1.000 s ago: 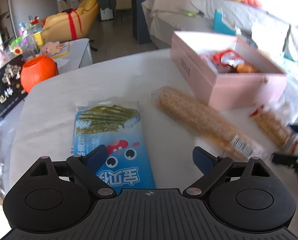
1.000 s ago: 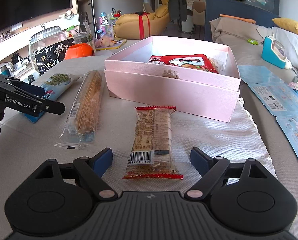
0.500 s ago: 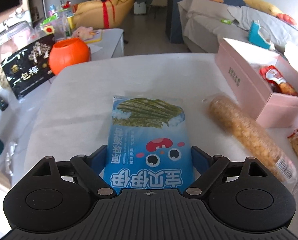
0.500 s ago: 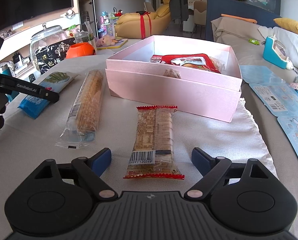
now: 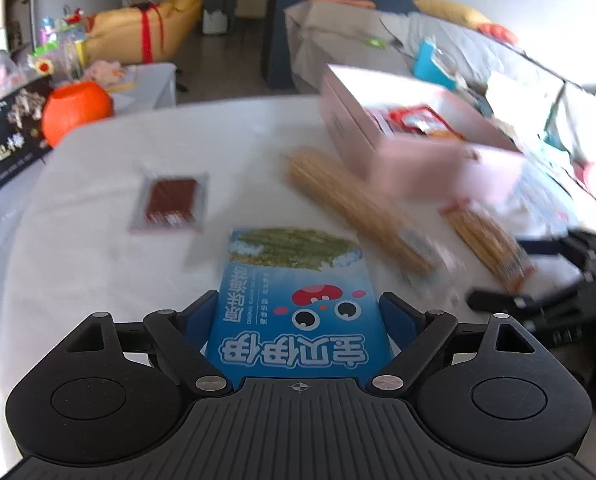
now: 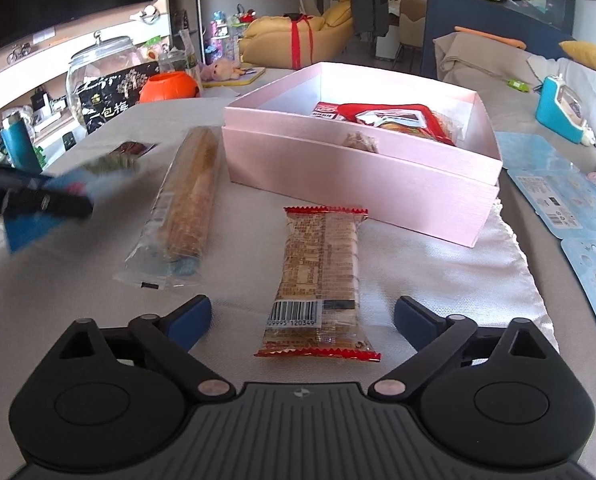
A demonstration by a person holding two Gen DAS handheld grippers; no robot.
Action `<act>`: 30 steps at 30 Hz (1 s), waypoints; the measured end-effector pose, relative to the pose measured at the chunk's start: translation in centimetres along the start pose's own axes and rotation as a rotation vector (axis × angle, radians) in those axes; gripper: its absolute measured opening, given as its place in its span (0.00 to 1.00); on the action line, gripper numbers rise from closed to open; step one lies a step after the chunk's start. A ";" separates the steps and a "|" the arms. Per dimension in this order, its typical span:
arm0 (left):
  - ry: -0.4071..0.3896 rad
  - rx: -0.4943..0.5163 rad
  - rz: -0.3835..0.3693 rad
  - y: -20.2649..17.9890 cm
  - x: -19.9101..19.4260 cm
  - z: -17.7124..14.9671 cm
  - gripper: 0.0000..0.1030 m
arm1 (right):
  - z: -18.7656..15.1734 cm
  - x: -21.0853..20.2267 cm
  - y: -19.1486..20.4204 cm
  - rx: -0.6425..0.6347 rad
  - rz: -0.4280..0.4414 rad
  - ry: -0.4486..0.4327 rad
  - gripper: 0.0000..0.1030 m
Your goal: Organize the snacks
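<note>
The blue seaweed snack packet (image 5: pixel 298 312) sat clamped between my left gripper's (image 5: pixel 300 314) two blue pads, pinched across its width, and it had come up off the table: half a second before it lay flat on the white cloth (image 5: pixel 97 280) with my fingers only straddling it, and now a small dark-red sachet (image 5: pixel 171 202) showed on the cloth beyond it, a thing I had not seen in my earlier views. From the right wrist view the packet (image 6: pixel 37 220) hung smeared with motion under my left fingers, above the table's left side. I judged the grasp made and the carry begun.

My right gripper (image 6: pixel 302 316) had not stirred; its fingers stood wide apart and empty, either side of the near end of the red-edged wafer bar (image 6: pixel 318 280), touching nothing, just as in the two earlier pictures.

Outward from there, the long clear-wrapped biscuit roll (image 6: pixel 187 204) lay between the packet and the pink box (image 6: pixel 358 168), and the box held a red packet (image 6: pixel 390 118) already. Left-hand blur made the box (image 5: pixel 418 148) hard to read.

For the task, I reckoned one snack was in hand and bound for the box, passing over the roll; the roll, the bar and the sachet were left to gather.
</note>
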State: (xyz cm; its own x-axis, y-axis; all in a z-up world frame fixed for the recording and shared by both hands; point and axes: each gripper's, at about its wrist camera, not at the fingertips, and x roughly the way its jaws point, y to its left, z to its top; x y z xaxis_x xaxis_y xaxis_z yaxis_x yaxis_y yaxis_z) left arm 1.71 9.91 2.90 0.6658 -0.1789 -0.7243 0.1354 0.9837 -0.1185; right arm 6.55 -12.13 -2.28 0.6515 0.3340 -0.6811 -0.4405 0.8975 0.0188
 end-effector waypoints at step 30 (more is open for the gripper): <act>-0.050 -0.190 0.061 1.8 -2.0 -3.4 0.87 | 4.2 -1.9 2.0 -0.022 0.085 -0.039 0.85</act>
State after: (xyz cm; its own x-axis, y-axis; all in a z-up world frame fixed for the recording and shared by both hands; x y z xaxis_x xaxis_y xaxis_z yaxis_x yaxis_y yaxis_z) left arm -1.89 12.10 1.83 0.7049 -0.1148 -0.7000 -0.0439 0.9779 -0.2045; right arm 7.00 -9.78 2.13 0.6344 0.4205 -0.6487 -0.5085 0.8590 0.0596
